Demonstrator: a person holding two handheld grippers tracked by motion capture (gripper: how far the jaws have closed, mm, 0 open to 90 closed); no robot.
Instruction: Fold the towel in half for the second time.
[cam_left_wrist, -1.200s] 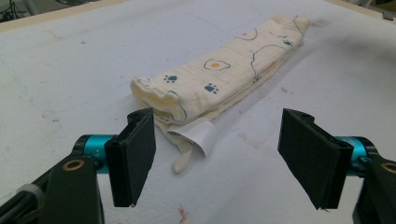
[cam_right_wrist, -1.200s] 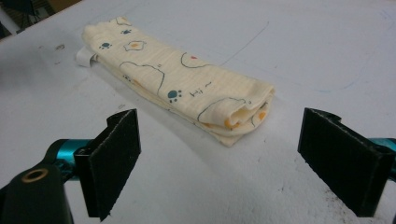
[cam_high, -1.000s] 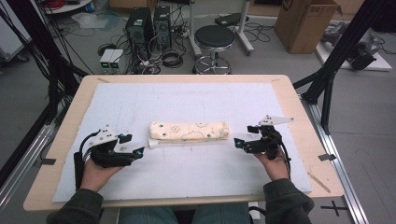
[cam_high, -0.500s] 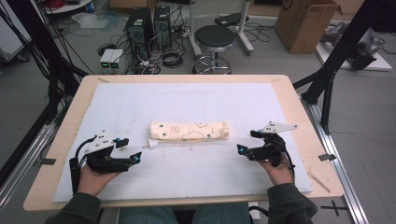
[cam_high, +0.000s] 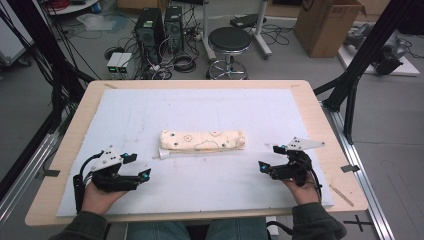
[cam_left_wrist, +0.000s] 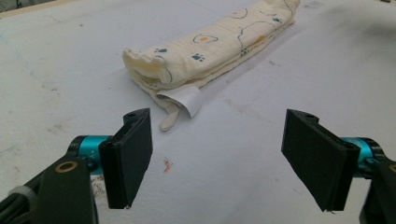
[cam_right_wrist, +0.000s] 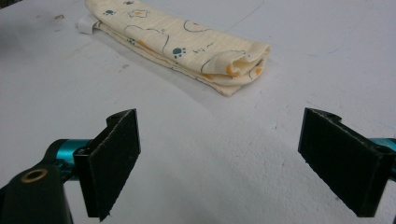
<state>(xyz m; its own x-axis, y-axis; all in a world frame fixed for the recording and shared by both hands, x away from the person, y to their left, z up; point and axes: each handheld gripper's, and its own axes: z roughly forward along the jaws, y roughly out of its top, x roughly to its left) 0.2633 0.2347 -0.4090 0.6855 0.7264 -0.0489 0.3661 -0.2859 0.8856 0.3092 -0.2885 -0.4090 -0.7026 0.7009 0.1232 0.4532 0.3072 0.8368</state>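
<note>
Two pairs of black jaws are standing wide apart, holding nothing. Those of the left gripper (cam_high: 134, 167) are gaping over bare white sheet (cam_high: 210, 107) near the table's (cam_high: 332, 150) front left corner, and in the left gripper view the left gripper (cam_left_wrist: 217, 161) is facing the near end of the cloth (cam_left_wrist: 212, 44), where a white tag (cam_left_wrist: 184, 99) is sticking out onto the sheet. The right gripper (cam_high: 267, 159) is hovering near the front right corner, its jaws likewise spread, and in the right gripper view the right gripper (cam_right_wrist: 219, 158) is looking at the cloth's (cam_right_wrist: 180, 39) folded end. Each gripper is sitting in a hand coming in over the front edge. The cloth (cam_high: 202, 140), a cream roll with small prints, is lying lengthwise at the middle of the sheet, parallel to the front edge, apart from both grippers and between them.
</note>
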